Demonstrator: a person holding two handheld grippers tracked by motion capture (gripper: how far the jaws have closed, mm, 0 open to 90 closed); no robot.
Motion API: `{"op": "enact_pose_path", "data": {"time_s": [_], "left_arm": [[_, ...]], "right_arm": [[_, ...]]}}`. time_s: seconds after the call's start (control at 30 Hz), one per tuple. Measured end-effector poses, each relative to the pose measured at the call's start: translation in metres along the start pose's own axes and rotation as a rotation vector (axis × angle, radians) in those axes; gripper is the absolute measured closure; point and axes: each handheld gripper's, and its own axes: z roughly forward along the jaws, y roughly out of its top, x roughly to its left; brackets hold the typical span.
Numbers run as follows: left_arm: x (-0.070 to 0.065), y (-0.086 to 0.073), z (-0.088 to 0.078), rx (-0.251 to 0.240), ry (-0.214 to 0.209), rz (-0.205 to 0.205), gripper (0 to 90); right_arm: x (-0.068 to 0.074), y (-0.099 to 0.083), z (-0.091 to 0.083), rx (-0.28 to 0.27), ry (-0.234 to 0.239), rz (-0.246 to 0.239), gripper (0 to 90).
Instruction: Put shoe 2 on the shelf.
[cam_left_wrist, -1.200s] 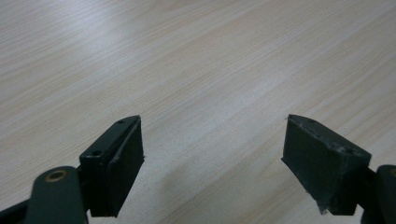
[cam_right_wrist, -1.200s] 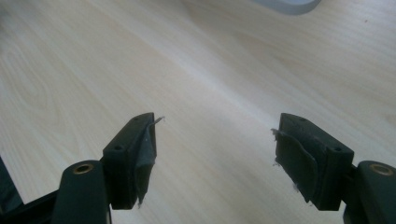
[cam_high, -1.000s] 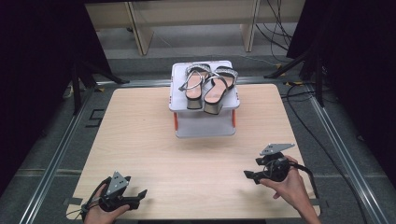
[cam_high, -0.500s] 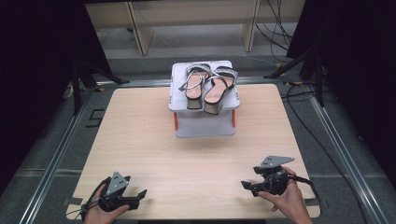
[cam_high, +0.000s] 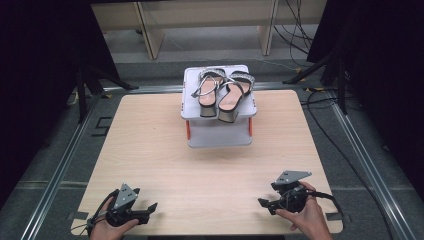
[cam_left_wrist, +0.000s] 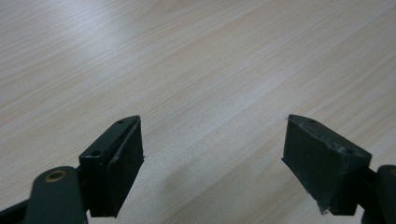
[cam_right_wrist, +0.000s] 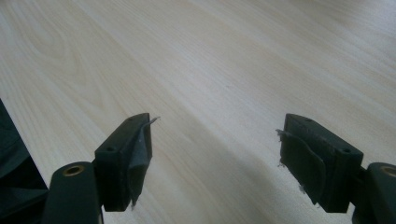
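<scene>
Two silver strappy sandals (cam_high: 222, 91) lie side by side on top of a white box-shaped stand (cam_high: 220, 132) at the far middle of the wooden table (cam_high: 210, 175). My left gripper (cam_high: 150, 208) rests at the near left corner, held in a hand, jaws open. In the left gripper view its gripper (cam_left_wrist: 212, 154) has bare wood between the wide-spread jaws. My right gripper (cam_high: 265, 203) sits low at the near right, also open. The right gripper view shows that gripper (cam_right_wrist: 215, 154) empty over the tabletop, with its pads (cam_right_wrist: 140, 154) frayed at the edges.
Both grippers are far from the stand, with open wood between them. Metal rails (cam_high: 60, 170) run along the table's left and right sides. Cables (cam_high: 330, 115) trail on the grey floor at the right. Dark curtains and wooden furniture legs (cam_high: 150, 30) stand behind.
My right gripper has drawn back toward the near edge and sunk lower to the table. The left gripper and the sandals have stayed put.
</scene>
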Motion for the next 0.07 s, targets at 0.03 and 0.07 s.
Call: {"op": "enact_pose_path", "data": {"time_s": [0.03,0.07], "left_arm": [[-0.0001,0.0,0.0,0.0,0.0,0.0,19.7],[-0.0001,0.0,0.0001,0.0,0.0,0.0,19.8]], "right_arm": [[0.0001,0.0,-0.0005,0.002,-0.007,0.006,26.0],[0.0,-0.0001,-0.0003,0.003,-0.008,0.009,25.9]]}}
